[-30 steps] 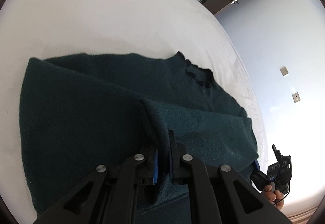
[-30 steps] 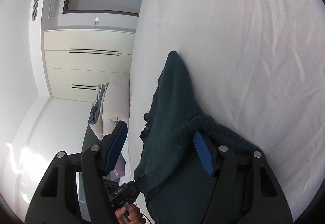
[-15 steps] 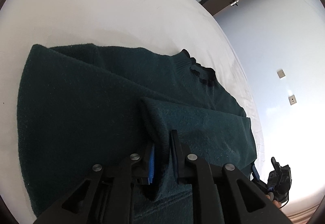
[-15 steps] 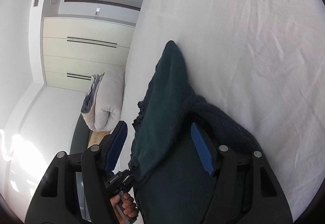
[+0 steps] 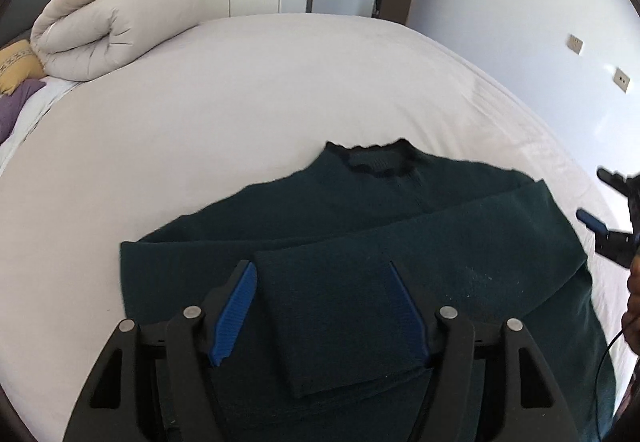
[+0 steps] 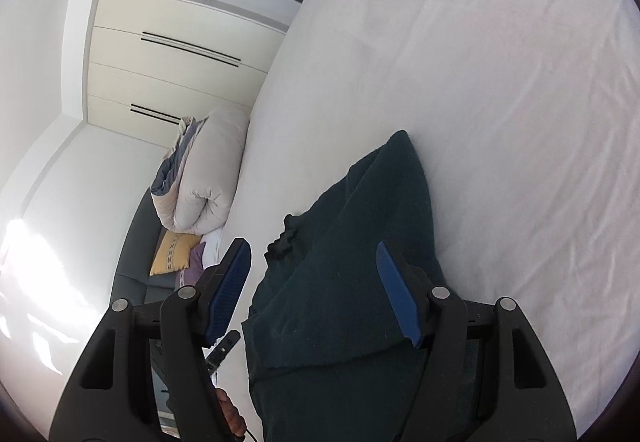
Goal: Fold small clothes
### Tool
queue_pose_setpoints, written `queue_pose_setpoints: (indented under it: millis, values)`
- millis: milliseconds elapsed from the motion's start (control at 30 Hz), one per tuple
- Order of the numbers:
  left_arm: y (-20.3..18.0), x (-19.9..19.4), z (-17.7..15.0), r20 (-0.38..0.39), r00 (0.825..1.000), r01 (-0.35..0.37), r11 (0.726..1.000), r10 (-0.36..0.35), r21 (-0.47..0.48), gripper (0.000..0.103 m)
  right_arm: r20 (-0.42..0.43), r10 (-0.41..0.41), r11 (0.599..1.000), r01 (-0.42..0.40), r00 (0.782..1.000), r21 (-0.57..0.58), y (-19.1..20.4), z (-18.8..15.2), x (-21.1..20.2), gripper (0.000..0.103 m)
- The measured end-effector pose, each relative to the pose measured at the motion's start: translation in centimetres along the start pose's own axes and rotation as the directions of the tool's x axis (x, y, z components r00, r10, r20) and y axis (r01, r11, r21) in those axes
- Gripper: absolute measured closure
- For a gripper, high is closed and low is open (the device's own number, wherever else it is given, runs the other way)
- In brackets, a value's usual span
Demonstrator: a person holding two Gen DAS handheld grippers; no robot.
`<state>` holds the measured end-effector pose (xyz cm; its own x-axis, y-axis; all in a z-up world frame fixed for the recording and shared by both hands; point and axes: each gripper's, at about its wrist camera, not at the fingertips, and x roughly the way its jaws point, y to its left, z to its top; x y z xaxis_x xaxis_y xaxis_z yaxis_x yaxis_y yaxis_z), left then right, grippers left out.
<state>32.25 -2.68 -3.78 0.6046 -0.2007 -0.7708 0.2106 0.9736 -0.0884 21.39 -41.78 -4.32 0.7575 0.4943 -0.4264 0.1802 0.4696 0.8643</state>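
Observation:
A dark green knit sweater (image 5: 400, 226) lies on the white bed (image 5: 240, 101), collar (image 5: 372, 157) at the far side. One sleeve (image 5: 332, 310) is folded across the body. My left gripper (image 5: 324, 306) is open, its blue pads on either side of the sleeve's cuff end, not clamping it. My right gripper (image 6: 316, 294) is open over the sweater (image 6: 360, 242) at its right side, and it also shows at the right edge of the left wrist view (image 5: 612, 226).
A rolled beige duvet (image 5: 100, 29) with a yellow cushion (image 5: 16, 65) and a purple cloth lies at the bed's far left. White wardrobes (image 6: 168, 73) and a door stand behind. The bed's edge runs along the right.
My left gripper, shut on the sleeve before, has opened and let it lie on the sweater's body; its view has swung round. My right gripper stays open.

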Motion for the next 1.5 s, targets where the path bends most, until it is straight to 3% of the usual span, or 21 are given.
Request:
queue_pose_setpoints:
  millis: [100, 133, 267, 467, 700, 767, 967, 1133, 1233, 1367, 1500]
  values:
    - [0.6, 3.9, -1.6, -0.093, 0.996, 0.004, 0.999, -0.007, -0.033, 0.032, -0.039, -0.009, 1.0, 0.01, 0.999, 0.004, -0.5, 2.1, 2.8, 0.039]
    - [0.6, 4.0, -2.2, -0.057, 0.998, 0.002, 1.0, -0.003, -0.018, 0.021, -0.048, -0.03, 1.0, 0.03, 0.998, 0.0, -0.8, 2.7, 3.7, 0.039]
    - [1.3, 4.3, -2.6, -0.05, 0.998, 0.026, 0.999, -0.027, -0.026, 0.021, -0.129, -0.078, 0.997, 0.079, 0.989, 0.005, -2.6, 4.2, 6.9, 0.039]
    - [1.5, 4.0, -2.8, -0.032, 0.999, 0.034, 0.999, -0.035, -0.027, 0.02, -0.171, -0.069, 0.996, 0.059, 0.983, -0.061, -3.0, 2.3, 5.1, 0.039]
    - [2.5, 0.6, -4.4, -0.032, 0.998, 0.047, 0.998, -0.048, -0.046, 0.022, -0.153, -0.035, 0.998, 0.028, 0.988, -0.05, -5.0, -0.6, 1.1, 0.039]
    - [2.8, -1.4, -5.8, -0.04, 0.998, 0.039, 0.998, -0.041, -0.046, 0.021, -0.129, -0.146, 0.989, 0.14, 0.981, -0.057, -5.5, -1.2, -0.1, 0.039]
    - [6.7, -10.1, -13.5, 0.002, 1.0, 0.026, 0.978, -0.027, -0.207, 0.02, -0.078, -0.16, 0.979, 0.148, 0.984, -0.139, -3.6, -6.5, -6.9, 0.039]
    - [8.5, -14.5, -20.0, -0.038, 0.999, 0.017, 0.952, -0.03, -0.306, 0.02, -0.082, -0.256, 0.936, 0.226, 0.963, -0.27, -2.6, -13.3, -12.2, 0.039]
    - [9.1, -15.6, -23.7, -0.075, 0.99, 0.084, 0.918, -0.122, -0.387, 0.02, -0.092, -0.296, 0.918, 0.256, 0.951, -0.301, -3.7, -16.2, -15.8, 0.039]
    - [8.3, -17.4, -26.0, -0.076, 0.984, 0.124, 0.923, -0.162, -0.365, 0.02, -0.11, -0.297, 0.93, 0.261, 0.948, -0.26, -5.8, -19.2, -19.9, 0.039]
    - [8.3, -17.8, -27.2, -0.09, 0.957, 0.215, 0.882, -0.276, -0.42, 0.022, -0.136, -0.291, 0.94, 0.257, 0.947, -0.224, -7.6, -20.9, -22.7, 0.039]
